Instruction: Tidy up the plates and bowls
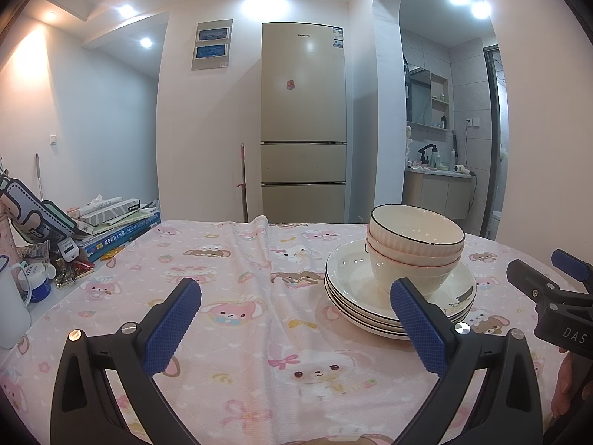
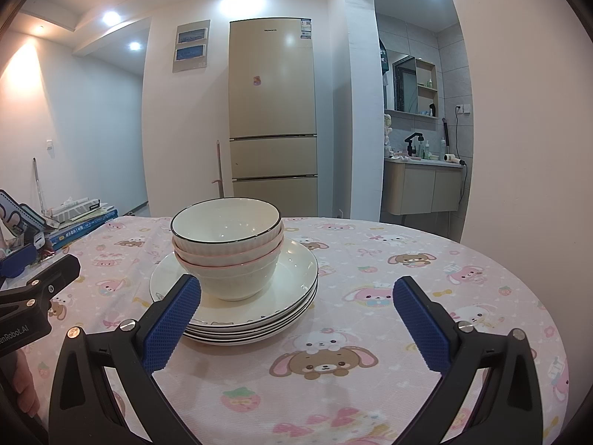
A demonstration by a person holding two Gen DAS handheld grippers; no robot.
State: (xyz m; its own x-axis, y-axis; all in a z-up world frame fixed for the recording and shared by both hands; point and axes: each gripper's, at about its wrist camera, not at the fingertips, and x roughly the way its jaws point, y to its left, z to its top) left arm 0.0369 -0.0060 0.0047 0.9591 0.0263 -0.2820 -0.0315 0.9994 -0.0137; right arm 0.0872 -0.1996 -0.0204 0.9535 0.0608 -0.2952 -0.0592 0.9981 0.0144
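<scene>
On the table [image 2: 426, 278], three nested bowls [image 2: 227, 248] sit in the middle of a stack of plates [image 2: 296, 296], apparently four, though the rims are hard to count; the left gripper [image 1: 296, 319] and right gripper [image 2: 296, 319] both hang near the stack with fingers spread wide and holding nothing. The likely trouble is the bowl tower: nudging a lower bowl or a plate rim with a finger [image 2: 174, 326] could tip or slide the glazed pieces. The loose, wrinkled tablecloth [image 1: 237, 259] could drag the whole stack.
</scene>
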